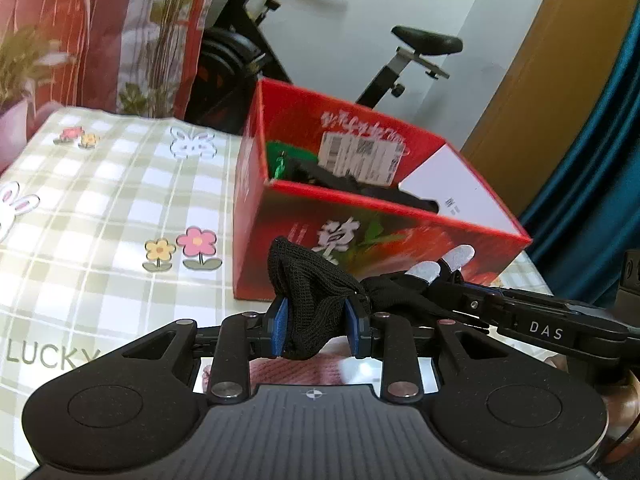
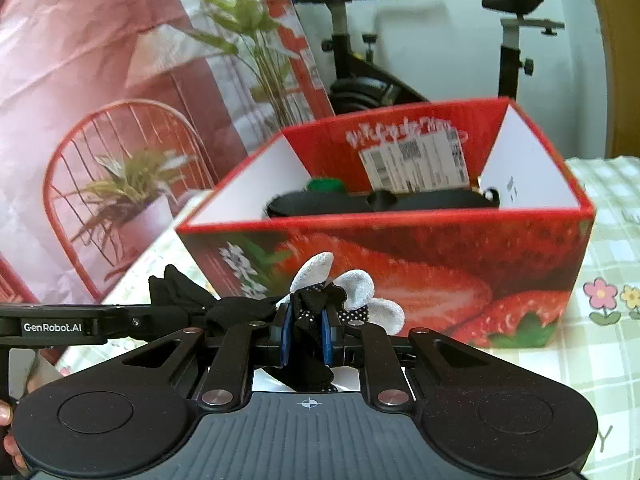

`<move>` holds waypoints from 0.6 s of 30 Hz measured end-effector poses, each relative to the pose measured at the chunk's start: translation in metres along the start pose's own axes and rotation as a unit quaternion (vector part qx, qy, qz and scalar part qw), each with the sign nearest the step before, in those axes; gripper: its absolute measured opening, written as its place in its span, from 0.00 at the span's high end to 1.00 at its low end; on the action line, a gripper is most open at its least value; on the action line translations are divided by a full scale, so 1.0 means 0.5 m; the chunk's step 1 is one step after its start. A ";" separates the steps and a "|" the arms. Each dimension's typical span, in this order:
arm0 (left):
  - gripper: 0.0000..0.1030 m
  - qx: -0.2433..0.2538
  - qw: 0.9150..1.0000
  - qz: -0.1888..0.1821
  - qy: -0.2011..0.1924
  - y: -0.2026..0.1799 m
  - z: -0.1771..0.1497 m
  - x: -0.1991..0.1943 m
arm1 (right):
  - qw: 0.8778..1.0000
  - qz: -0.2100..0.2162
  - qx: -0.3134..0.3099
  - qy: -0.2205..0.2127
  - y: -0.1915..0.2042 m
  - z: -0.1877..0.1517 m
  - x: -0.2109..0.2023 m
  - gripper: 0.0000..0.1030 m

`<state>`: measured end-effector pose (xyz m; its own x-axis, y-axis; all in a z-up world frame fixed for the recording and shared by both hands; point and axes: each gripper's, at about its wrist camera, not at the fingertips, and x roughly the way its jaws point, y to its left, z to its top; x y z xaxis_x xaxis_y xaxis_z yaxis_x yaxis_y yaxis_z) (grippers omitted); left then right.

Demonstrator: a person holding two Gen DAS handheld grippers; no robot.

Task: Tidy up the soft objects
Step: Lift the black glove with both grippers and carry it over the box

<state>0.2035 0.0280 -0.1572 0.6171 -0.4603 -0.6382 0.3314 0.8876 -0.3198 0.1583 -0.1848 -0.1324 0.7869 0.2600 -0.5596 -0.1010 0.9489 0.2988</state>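
Exercise bike [image 1: 304,40] behind, plant-print backdrop [image 2: 120,100] at left, teal curtain [image 1: 600,160], perhaps, at right

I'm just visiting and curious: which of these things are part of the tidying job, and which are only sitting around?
Part of the job:
- black glove, held at both ends
- left hand-held gripper
- right hand-held gripper
- red strawberry box, dark soft items already inside

Just around:
- exercise bike
- checked tablecloth
- printed plant backdrop

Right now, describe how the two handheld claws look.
Both are matte black plastic: a ribbed centre plate with a crosshair mark, round side lobes, silver rivets on linkage bars, blue finger pads. The left claw is lettered "GenRobot.AI" on its side; the right claw is lettered "DAS".
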 end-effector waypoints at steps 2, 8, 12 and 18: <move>0.69 0.003 1.000 0.000 -0.008 -0.008 0.003 -0.015 | 1.000 0.002 -0.003 -0.010 0.005 0.006 -0.016 0.86; 0.69 0.013 0.999 -0.004 -0.032 -0.032 0.018 -0.053 | 0.999 0.006 -0.010 -0.042 0.021 0.025 -0.063 0.86; 0.69 0.025 0.999 -0.008 -0.047 -0.050 0.032 -0.073 | 0.998 0.006 -0.013 -0.062 0.025 0.038 -0.088 0.86; 0.69 0.040 0.997 -0.014 -0.058 -0.075 0.052 -0.084 | 0.996 0.003 -0.015 -0.084 0.020 0.054 -0.115 0.86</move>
<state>0.1836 0.0139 -0.1002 0.6845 -0.4870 -0.5425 0.4025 0.8729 -0.2758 0.1286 -0.1952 -0.0765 0.8764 0.2355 -0.4201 -0.1225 0.9526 0.2784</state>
